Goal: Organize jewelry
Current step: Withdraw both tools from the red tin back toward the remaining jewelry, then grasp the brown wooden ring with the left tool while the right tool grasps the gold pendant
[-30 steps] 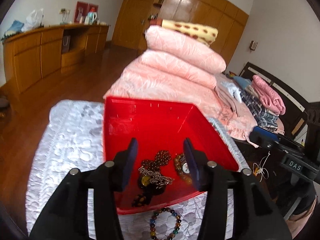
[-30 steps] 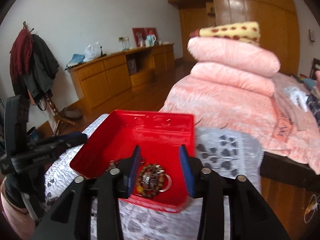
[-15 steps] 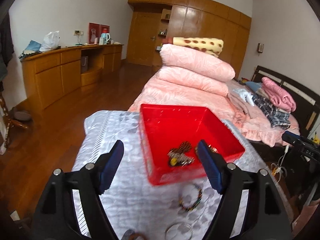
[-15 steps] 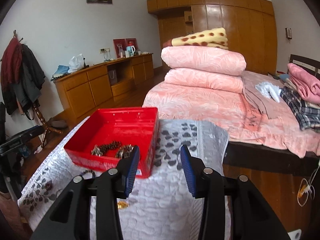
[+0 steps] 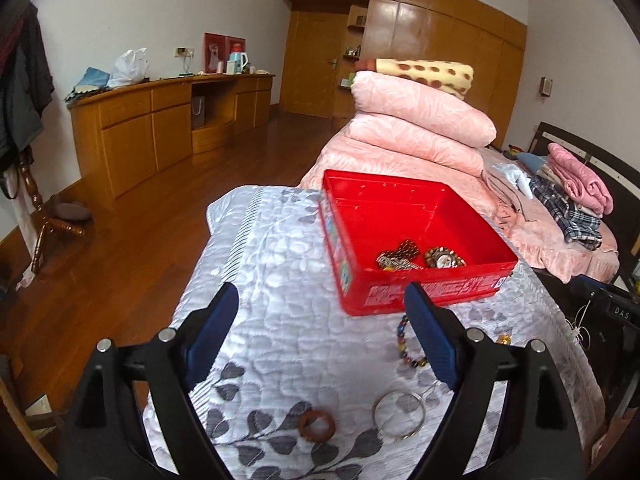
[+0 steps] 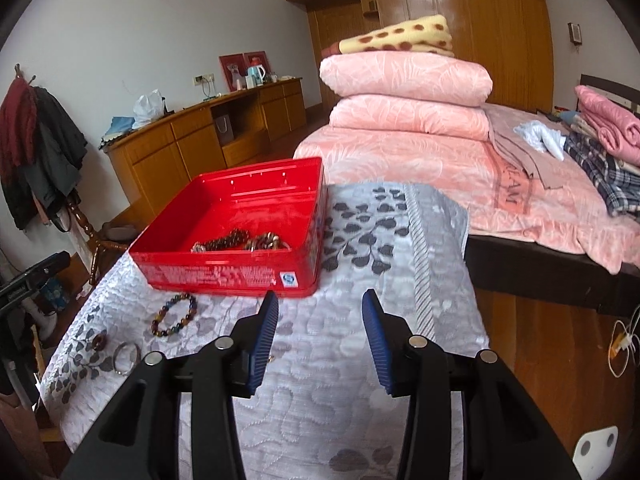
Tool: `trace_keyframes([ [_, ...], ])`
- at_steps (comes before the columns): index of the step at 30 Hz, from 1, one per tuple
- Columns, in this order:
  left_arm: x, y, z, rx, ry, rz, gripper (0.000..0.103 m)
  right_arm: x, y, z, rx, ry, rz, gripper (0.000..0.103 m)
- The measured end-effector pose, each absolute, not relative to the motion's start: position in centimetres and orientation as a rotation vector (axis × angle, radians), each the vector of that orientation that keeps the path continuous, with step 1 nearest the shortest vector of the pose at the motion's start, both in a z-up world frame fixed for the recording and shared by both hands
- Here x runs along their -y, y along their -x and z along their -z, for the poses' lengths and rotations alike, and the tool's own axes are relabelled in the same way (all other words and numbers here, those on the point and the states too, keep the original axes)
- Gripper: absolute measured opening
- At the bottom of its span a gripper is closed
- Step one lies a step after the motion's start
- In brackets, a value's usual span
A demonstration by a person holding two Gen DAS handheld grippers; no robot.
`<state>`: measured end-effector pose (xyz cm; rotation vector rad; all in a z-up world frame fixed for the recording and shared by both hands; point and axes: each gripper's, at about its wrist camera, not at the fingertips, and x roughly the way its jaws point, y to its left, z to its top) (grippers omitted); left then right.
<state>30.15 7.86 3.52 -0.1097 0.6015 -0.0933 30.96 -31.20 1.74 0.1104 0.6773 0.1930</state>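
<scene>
Jewelry lies loose on the quilted grey cloth of the bench: nearest the left hand-held gripper sit a brown ring and a silver bangle, apart from each other, with a multicoloured bead bracelet just beyond, partly behind the gripper's right finger. Both grippers are released, jaws spread, holding nothing. The right hand-held gripper hovers over bare cloth, and its view shows the whole bead bracelet, with the ring and bangle to its left. A small gold piece shows only in the left view; what it is I cannot tell. Farther on stands the red box, open, holding a heap of dark beads and chain and what may be a watch. White print runs along its near wall, too blurred to read. Behind it, the bed carries folded pink quilts; a brown strip there reads roughly "LAM".
</scene>
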Motion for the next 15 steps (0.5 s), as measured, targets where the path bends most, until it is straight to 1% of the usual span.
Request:
trace_keyframes([
  [15,-8.9,-28.3,-2.1,-0.640,0.100,0.056,0.084,29.2,-30.7,0.9,-0.753,-0.110,-0.217,0.043],
])
